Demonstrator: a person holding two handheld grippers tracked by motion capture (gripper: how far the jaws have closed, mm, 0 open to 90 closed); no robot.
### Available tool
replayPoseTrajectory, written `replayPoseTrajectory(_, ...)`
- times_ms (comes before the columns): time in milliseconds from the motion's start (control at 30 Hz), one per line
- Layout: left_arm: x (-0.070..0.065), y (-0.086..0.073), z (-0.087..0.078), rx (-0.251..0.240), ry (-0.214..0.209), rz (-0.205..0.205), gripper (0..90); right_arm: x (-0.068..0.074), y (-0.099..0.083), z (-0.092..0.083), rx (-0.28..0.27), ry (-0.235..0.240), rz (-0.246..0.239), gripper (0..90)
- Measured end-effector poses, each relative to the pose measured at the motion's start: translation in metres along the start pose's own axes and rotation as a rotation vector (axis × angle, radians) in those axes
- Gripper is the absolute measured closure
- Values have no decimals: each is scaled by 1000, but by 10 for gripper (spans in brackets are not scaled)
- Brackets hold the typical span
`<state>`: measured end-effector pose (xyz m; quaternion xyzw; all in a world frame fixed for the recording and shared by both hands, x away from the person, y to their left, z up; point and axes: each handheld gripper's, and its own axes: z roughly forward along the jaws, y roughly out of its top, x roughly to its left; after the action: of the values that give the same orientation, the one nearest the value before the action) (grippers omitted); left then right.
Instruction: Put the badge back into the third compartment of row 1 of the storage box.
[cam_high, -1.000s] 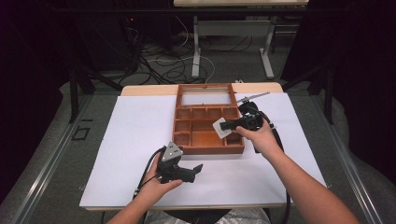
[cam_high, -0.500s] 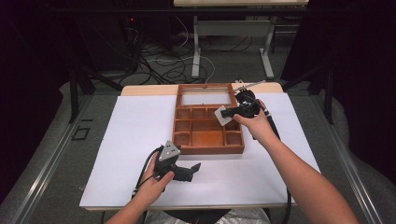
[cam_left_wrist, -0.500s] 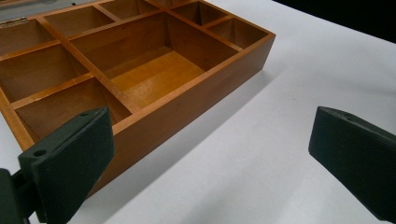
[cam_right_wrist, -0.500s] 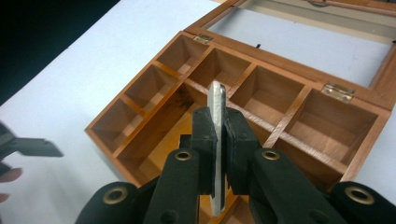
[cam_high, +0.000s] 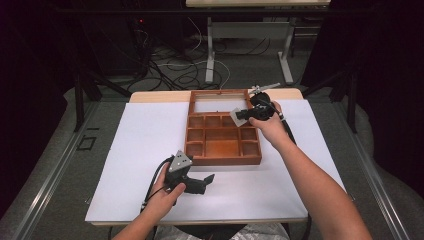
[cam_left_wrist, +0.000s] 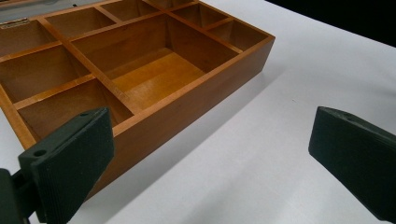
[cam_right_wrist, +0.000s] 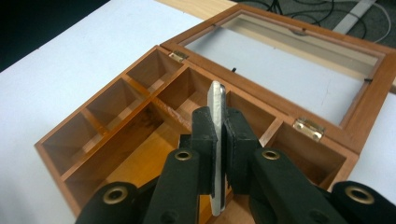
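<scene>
Thin grey-white flat plate (cam_right_wrist: 216, 140), held edge-on, is clamped between the pads of the right claw (cam_right_wrist: 217, 128); its long axis runs up along the jaws, top edge clear above the fingertips. From the high view the right claw (cam_high: 250, 113) hangs over the far right part of the partitioned brown wooden box (cam_high: 222, 160), near the hinge line where the glass-paned wooden lid (cam_high: 220, 93) lies folded back flat on the table.

Key relation: the plate stands above the back row of small compartments (cam_right_wrist: 254, 114), just in front of the brass hinge (cam_right_wrist: 308, 128). Which compartment lies directly beneath cannot be told. Plate's flat faces look roughly square to the back wall, so a drop would likely need the edge kept in line with a cell.

Left claw (cam_high: 197, 182) rests low on the white table (cam_high: 130, 165), near the box's front wall, jaws spread wide with nothing between them. Right hand is clearly the nearer one to the back row.
</scene>
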<state>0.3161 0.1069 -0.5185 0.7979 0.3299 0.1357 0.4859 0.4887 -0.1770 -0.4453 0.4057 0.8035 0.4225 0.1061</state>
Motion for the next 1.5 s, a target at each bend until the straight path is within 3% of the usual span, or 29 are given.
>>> replayPoseTrajectory(167,1,0,0,-1,2,1,5,0,1,7,-20,-5,-28,845)
replayPoseTrajectory(433,2,0,-1,-5,2,-8,5,-2,2,20,-51,-30,-122,845)
replayPoseTrajectory(567,2,0,-1,-6,3,-10,5,-5,0,27,-34,-38,-139,845)
replayPoseTrajectory(767,2,0,-2,-9,7,-6,5,-10,-2,37,-18,-53,-144,844)
replayPoseTrajectory(1033,3,-1,-3,-10,7,-13,5,-16,-5,43,5,-61,-110,838)
replayPoseTrajectory(1200,4,-1,-3,-7,9,-15,5,-16,-4,40,-21,-79,-99,731)
replayPoseTrajectory(1233,4,-1,-3,-7,9,-15,5,-16,-4,39,-26,-78,-114,715)
replayPoseTrajectory(1267,4,-1,-3,-7,9,-16,5,-15,-3,38,-27,-77,-94,696)
replayPoseTrajectory(1500,5,-1,-2,-7,13,-12,5,-7,-4,28,-49,-61,-79,570)
